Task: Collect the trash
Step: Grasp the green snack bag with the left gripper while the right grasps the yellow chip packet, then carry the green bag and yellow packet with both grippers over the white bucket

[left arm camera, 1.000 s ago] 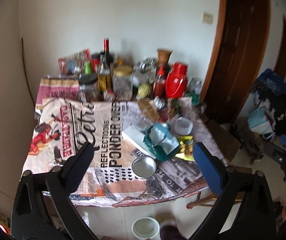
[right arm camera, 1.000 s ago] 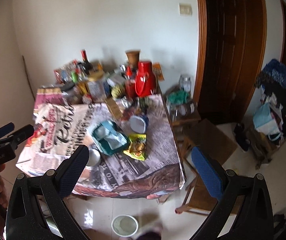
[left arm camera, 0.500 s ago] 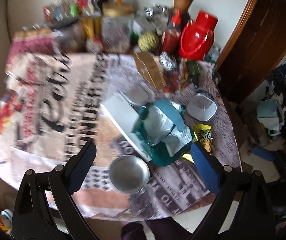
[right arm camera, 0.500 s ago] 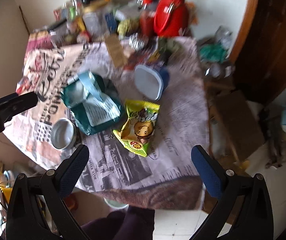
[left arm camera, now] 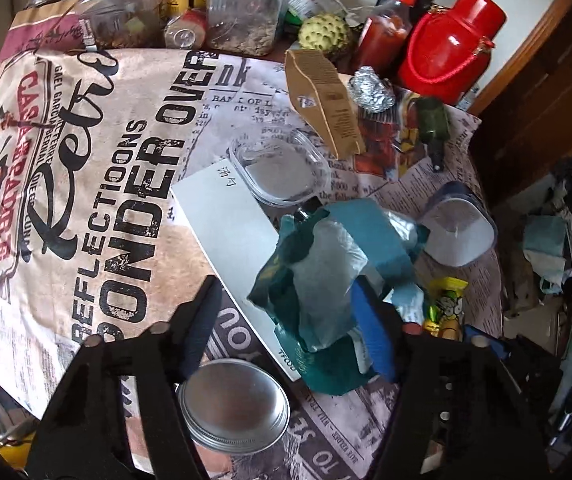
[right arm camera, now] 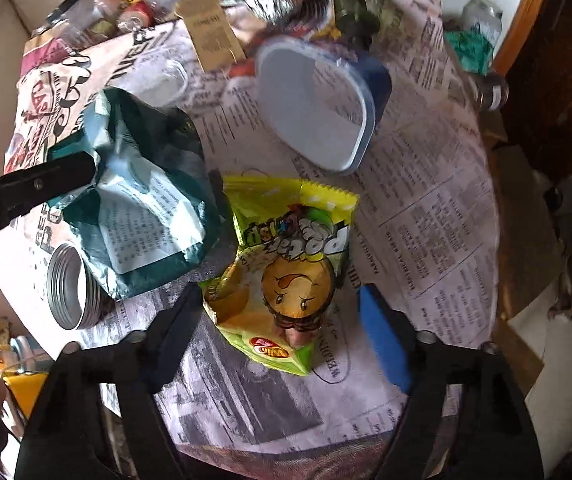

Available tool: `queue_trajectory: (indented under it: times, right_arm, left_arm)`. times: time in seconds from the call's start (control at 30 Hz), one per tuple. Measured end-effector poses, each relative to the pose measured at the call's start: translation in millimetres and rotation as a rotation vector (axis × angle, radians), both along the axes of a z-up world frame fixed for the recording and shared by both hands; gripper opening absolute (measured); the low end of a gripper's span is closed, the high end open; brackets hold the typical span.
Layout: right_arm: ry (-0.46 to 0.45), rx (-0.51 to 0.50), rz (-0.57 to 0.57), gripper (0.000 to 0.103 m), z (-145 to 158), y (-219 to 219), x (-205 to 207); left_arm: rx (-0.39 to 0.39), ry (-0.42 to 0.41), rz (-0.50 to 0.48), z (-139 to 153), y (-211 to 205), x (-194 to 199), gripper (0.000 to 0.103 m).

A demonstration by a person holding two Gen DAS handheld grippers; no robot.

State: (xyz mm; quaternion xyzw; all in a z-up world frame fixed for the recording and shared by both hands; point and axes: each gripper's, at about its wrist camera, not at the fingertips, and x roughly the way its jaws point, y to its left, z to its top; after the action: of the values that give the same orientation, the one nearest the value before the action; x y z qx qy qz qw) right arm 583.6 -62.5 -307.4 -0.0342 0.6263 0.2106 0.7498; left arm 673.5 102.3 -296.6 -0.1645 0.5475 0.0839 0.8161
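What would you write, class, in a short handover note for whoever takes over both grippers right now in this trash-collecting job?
Left gripper: open, jaws have just been closing, with the crumpled teal bag between them; not clamped yet.
Right gripper: open, jaws have just been closing, with the yellow-green snack packet lying between them; not gripped.
Both pieces lie side by side on the newspaper-print tablecloth.
Done: both grippers lined up; nothing lifted.
Left: close on each piece, lift, and carry them to the trash. No bin is in view.
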Motion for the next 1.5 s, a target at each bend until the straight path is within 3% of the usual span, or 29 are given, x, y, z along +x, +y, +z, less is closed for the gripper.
queue_trajectory:
  times: [0.13, 0.23, 0.43, 0.6, 0.63, 0.83, 1.03, 1.2, 1.5]
  right_arm:
    - [0.006, 0.033, -0.020, 0.071, 4, -5, 2]
    - [-0.010, 0.026, -0.019, 0.059, 5, -13, 3]
    - [-0.025, 0.040, 0.035, 0.037, 5, -25, 3]
    - [-0.022, 0.057, 0.055, 0.027, 3, -21, 1]
    - [-0.023, 0.054, 0.065, 0.020, 5, -22, 0]
    - [-0.053, 0.074, 0.070, 0.018, 22, -22, -11]
    - [-0.148, 0.108, 0.063, 0.018, 64, -25, -32]
    - [-0.249, 0.132, 0.044, 0.018, 102, -23, -61]
    - [-0.387, 0.184, -0.031, 0.018, 152, -8, -148]
  left_arm:
    - [-0.046, 0.003, 0.007, -6, -1, 4, 0.040]
    - [-0.051, 0.009, 0.013, -7, -3, 5, 0.026]
    - [0.001, -0.016, 0.011, 11, -10, 3, 0.025]
    - [0.003, -0.077, 0.005, 38, -15, -8, 0.024]
    - [-0.001, -0.095, 0.007, 45, -15, -11, 0.024]
    - [-0.009, -0.186, 0.026, 84, -17, -30, 0.024]
    - [0.049, -0.285, 0.032, 130, -14, -65, 0.024]
    - [0.151, -0.374, 0.038, 168, -2, -116, 0.024]
    - [0.157, -0.472, -0.010, 195, 26, -233, 0.024]
